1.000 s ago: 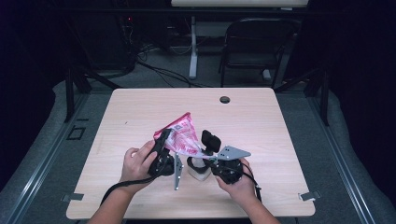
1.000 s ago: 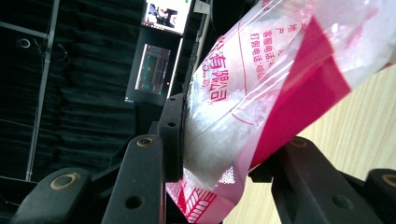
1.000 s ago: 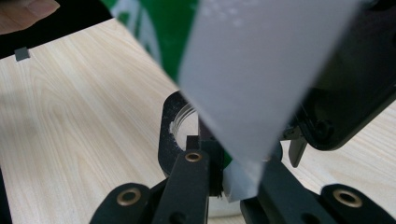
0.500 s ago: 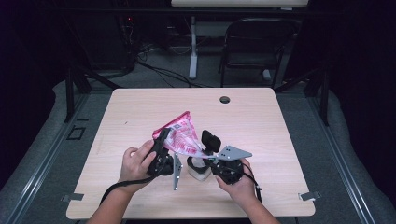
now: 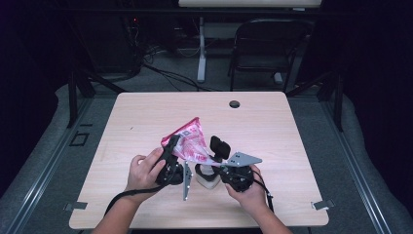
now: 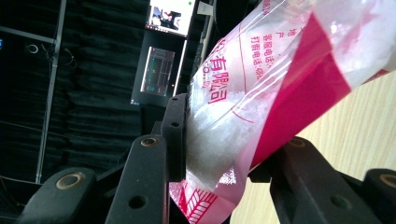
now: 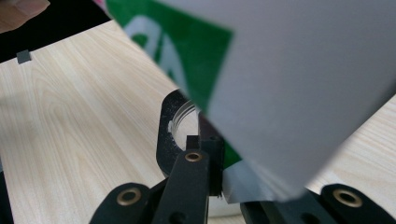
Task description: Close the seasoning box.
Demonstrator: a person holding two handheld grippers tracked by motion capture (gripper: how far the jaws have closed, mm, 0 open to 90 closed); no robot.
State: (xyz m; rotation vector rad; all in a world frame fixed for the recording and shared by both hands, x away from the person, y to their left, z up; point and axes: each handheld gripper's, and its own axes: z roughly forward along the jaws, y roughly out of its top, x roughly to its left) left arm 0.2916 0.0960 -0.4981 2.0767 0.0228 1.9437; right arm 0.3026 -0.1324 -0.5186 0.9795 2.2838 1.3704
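Set against the frame a second back, I find almost nothing changed; both hands sit where they sat, and the pink-and-clear plastic bag of white granules [image 5: 189, 141] hangs at the same tilt above the middle of the pale wooden table [image 5: 292, 126].

From the left: my left gripper [image 5: 171, 152] rises from the left hand [image 5: 143, 171], and its jaws are clamped on the bag's lower end; in the left gripper view the bag [image 6: 280, 88] sits pinched between the two black jaws, red printing on its clear face. Its jaws are only part-way closed, the bag's bulk keeping them apart.

Next, a small white-rimmed jar [image 5: 206, 178] stands on the table between the two hands, just under the bag's lower corner; the bag hides much of it from the right gripper view.

My right gripper [image 5: 219, 153], in the right hand [image 5: 249, 191], pinches the bag's other edge, jaws drawn tight on the film [image 7: 299, 84].

Farther off, a dark round grommet [image 5: 234, 104] sits near the far edge; a black chair [image 5: 265, 53] stands beyond.
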